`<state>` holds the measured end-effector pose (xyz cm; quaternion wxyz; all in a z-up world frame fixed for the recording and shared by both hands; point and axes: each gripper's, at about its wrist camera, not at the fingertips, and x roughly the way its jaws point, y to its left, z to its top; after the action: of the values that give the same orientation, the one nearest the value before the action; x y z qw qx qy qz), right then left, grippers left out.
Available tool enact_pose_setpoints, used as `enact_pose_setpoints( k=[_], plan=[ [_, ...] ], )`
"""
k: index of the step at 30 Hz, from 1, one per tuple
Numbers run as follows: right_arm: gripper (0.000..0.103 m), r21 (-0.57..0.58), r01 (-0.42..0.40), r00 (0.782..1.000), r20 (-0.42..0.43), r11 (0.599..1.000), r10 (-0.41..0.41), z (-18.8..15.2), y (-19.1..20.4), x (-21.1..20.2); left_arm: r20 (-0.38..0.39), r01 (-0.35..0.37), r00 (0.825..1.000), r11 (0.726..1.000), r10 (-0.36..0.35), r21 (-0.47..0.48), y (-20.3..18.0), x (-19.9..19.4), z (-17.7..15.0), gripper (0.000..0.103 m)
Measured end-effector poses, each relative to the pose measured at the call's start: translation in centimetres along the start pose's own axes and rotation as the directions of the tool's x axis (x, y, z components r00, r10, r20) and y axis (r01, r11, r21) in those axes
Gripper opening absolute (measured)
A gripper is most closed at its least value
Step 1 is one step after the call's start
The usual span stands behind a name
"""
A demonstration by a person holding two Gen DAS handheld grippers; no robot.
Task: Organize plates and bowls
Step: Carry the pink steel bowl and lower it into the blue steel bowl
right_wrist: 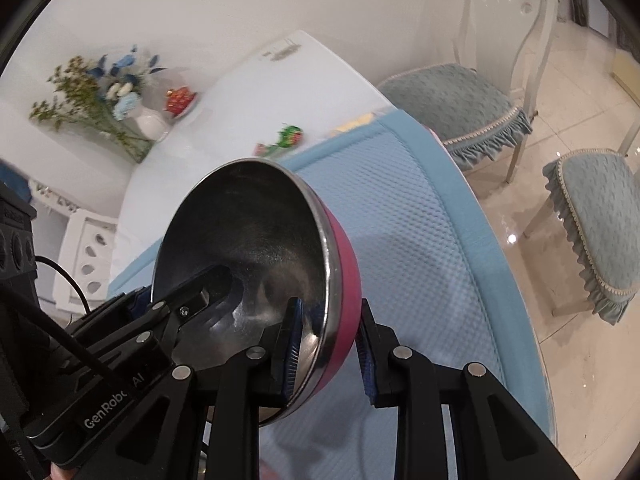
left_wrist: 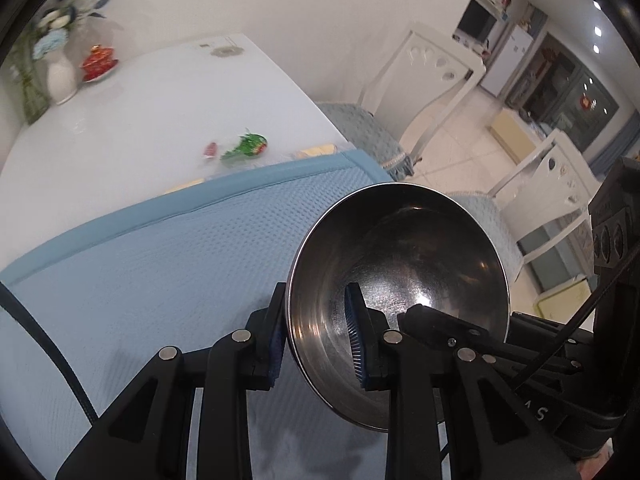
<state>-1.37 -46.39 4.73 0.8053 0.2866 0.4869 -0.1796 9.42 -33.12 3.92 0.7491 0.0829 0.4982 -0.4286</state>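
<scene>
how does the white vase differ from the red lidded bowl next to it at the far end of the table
The white vase is tall and narrow; the red lidded bowl is low and wide. The vase is plain white, the bowl red with a pale pattern, too blurred to read. The vase holds blue and white flowers; the bowl is closed by its lid and sits on a red saucer. Both stand upright, side by side, on the white table.

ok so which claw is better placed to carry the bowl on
Neither clearly: the left claw and right claw each pinch opposite rim sides of the bowl, one finger inside, one outside. Probably carry it with both.
</scene>
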Motion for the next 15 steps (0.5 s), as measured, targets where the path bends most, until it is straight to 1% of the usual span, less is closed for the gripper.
enact_pose_setpoints(
  k=[4,8,11,15],
  plan=[
    [0.026,-0.048,-0.028,0.999,0.015,0.998,0.029,-1.3,2.3,-3.0,0.048,0.002,0.999,0.999,-0.001,-0.035,0.3,-4.1,-1.7,0.023],
    [0.026,-0.078,-0.05,0.998,0.028,0.996,0.052,-3.2,4.4,-5.4,0.085,-0.016,0.996,0.998,0.021,-0.056,0.5,-8.0,-3.9,0.023],
    [0.026,-0.107,-0.057,0.998,0.028,0.993,0.06,-5.2,6.2,-6.6,0.094,-0.054,0.994,0.997,0.059,-0.062,0.7,-9.8,-5.7,0.023],
    [0.026,-0.14,-0.078,0.997,-0.01,0.987,0.078,-7.7,7.7,-7.2,0.092,-0.079,0.992,0.993,0.087,-0.09,1.5,-11.8,-8.1,0.023]
  ],
)
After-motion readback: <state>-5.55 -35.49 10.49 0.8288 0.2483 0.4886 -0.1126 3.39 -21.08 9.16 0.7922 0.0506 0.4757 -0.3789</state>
